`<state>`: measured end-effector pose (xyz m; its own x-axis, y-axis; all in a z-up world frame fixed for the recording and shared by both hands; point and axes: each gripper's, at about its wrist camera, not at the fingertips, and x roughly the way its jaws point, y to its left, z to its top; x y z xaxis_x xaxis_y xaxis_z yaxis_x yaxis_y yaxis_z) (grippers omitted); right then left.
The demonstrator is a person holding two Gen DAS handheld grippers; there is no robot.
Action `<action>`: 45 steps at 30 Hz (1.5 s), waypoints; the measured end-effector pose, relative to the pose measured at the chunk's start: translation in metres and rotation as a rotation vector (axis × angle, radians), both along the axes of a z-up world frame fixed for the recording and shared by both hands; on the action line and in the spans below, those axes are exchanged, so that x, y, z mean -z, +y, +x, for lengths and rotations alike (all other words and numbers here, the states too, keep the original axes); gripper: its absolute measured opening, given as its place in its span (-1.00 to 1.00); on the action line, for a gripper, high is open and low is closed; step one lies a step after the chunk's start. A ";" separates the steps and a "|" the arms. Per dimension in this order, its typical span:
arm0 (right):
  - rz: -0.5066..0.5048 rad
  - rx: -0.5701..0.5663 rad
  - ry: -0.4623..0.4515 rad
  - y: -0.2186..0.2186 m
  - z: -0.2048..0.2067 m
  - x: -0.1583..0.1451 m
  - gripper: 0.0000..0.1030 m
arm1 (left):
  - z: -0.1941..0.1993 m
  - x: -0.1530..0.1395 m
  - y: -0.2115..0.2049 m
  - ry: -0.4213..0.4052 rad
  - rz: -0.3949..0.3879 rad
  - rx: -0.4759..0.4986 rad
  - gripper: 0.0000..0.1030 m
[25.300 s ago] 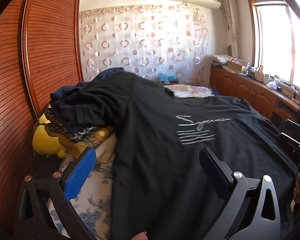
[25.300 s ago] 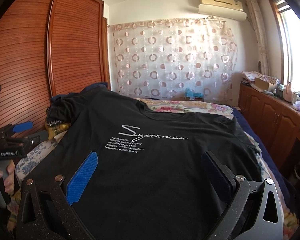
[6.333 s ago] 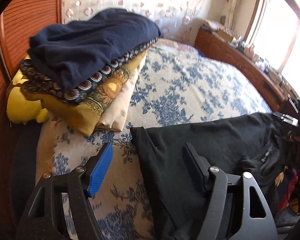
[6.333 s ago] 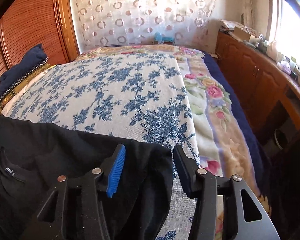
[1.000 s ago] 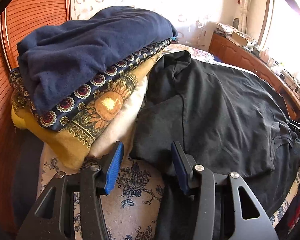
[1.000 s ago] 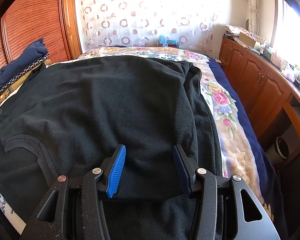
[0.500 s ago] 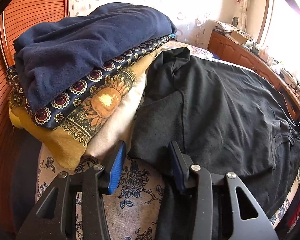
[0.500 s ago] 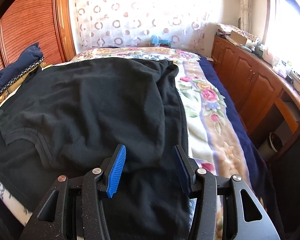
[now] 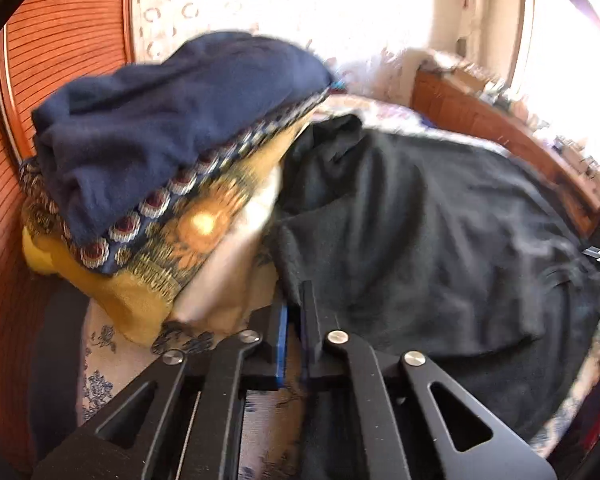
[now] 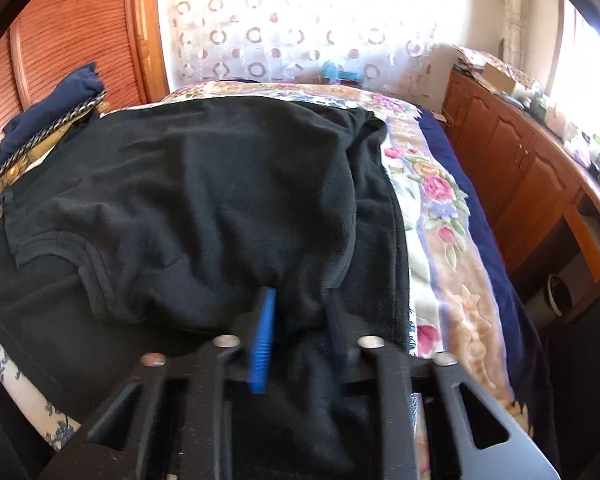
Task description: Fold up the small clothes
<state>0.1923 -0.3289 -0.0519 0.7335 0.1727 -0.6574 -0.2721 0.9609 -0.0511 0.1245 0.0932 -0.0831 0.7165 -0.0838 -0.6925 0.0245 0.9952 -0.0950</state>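
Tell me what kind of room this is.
Most likely a bedroom in a home: a bed with a floral cover, a wooden slatted wardrobe, a patterned curtain, and a black T-shirt spread out.

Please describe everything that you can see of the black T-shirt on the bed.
The black T-shirt is of soft knit cloth, as it looks, and lies spread and wrinkled over the flowered bedspread, with no print showing. A ribbed neckline shows at its left. Its far left part reaches the pile of folded cloths. The jaws of both grippers have just been closing on its near edge: the left gripper pinches one corner, the right gripper a bunched fold.
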 end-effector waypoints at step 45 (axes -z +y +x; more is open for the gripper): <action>0.027 0.004 -0.029 -0.017 -0.095 -0.006 -0.39 | -0.074 0.016 0.008 0.072 -0.127 0.002 -0.94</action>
<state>0.0976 -0.3463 -0.0457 0.7527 0.1872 -0.6312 -0.2670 0.9631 -0.0328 0.0510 0.1009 -0.0989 0.6652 -0.1757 -0.7257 0.0156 0.9750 -0.2218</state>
